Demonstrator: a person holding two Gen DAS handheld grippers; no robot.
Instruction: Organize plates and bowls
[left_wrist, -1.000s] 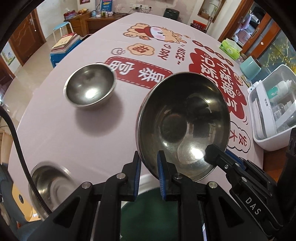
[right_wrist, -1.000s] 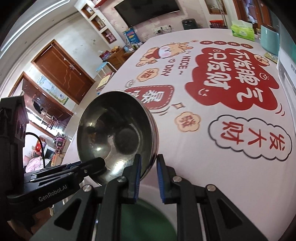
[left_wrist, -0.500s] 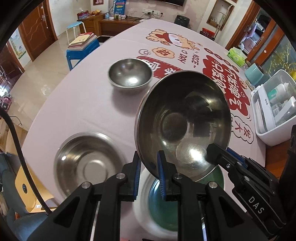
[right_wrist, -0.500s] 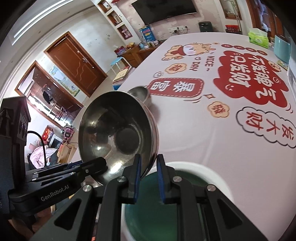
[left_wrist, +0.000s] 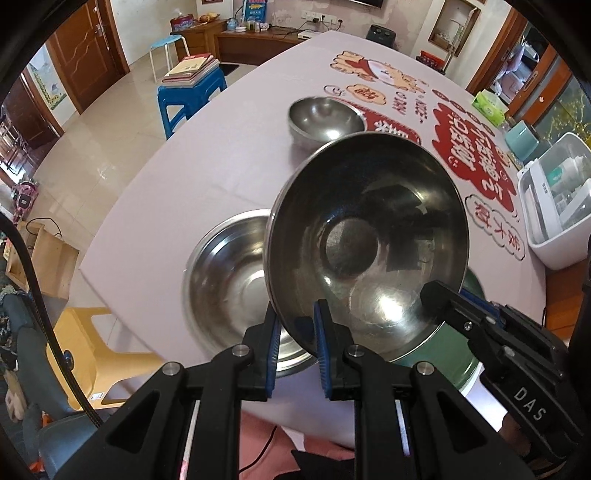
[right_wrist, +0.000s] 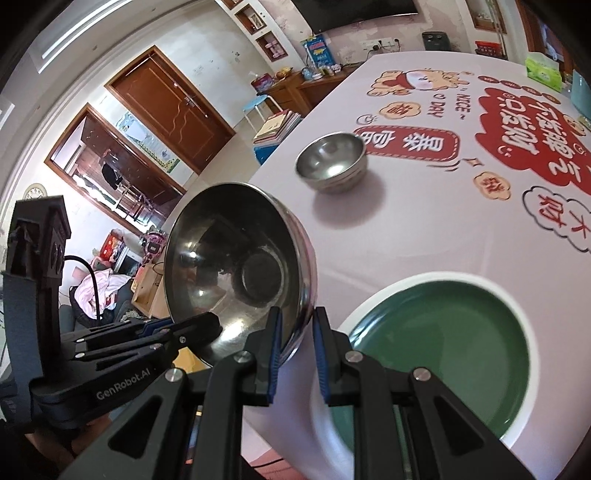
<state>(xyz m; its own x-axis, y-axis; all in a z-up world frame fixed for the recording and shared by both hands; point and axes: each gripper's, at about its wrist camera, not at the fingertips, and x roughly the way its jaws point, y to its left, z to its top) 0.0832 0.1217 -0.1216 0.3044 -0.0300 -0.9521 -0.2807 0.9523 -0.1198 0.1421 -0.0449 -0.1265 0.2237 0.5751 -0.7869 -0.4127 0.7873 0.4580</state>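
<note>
Both grippers are shut on the rim of one steel bowl (left_wrist: 365, 236), which is held tilted in the air over the table. My left gripper (left_wrist: 295, 325) pinches its near rim; my right gripper (right_wrist: 295, 332) pinches the opposite side of the bowl (right_wrist: 236, 269). Under it on the table lies a wide shallow steel bowl (left_wrist: 229, 280). A green plate with a white rim (right_wrist: 439, 354) lies to the right, its edge showing in the left wrist view (left_wrist: 439, 354). A small steel bowl (left_wrist: 325, 118) stands farther back, also in the right wrist view (right_wrist: 332, 162).
The table (left_wrist: 207, 173) has a pale cloth with red print. A white plastic box (left_wrist: 557, 206) stands at the right edge. A blue stool with books (left_wrist: 192, 85) and a yellow stool (left_wrist: 99, 354) stand on the floor to the left.
The held bowl has been lifted and carried back and left, towards the near table edge. The wide steel bowl and green plate have come into fuller view beneath it.
</note>
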